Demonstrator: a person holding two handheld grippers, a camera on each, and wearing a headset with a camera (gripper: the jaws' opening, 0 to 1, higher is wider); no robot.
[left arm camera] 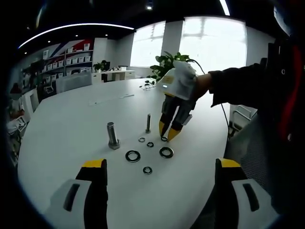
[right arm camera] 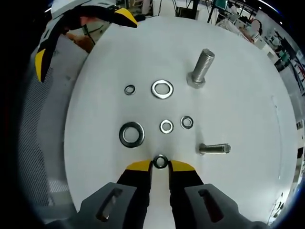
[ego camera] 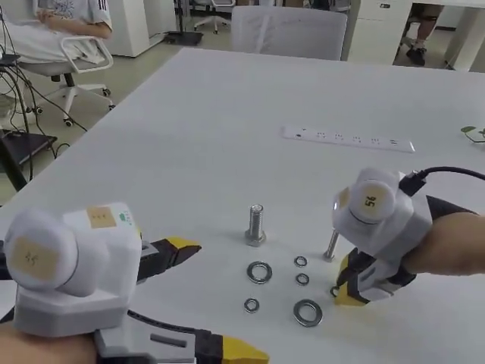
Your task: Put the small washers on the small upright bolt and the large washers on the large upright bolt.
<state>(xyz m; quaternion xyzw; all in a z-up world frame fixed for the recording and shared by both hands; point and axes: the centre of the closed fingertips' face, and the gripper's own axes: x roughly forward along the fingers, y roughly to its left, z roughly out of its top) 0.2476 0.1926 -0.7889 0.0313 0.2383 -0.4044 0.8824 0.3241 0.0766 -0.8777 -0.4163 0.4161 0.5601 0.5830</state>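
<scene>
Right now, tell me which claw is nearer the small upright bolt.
Right. The right claw sits beside the small upright bolt, tips pinching a small washer; the left claw hangs open far back, beyond the large bolt.

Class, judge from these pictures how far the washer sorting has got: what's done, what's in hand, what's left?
Done: nothing yet; the large bolt and small bolt stand bare. In hand: the right hand-held gripper pinches one small washer lying on the table; the left hand-held gripper is open. Left: that washer, plus three small washers and two large washers lying loose.
</scene>
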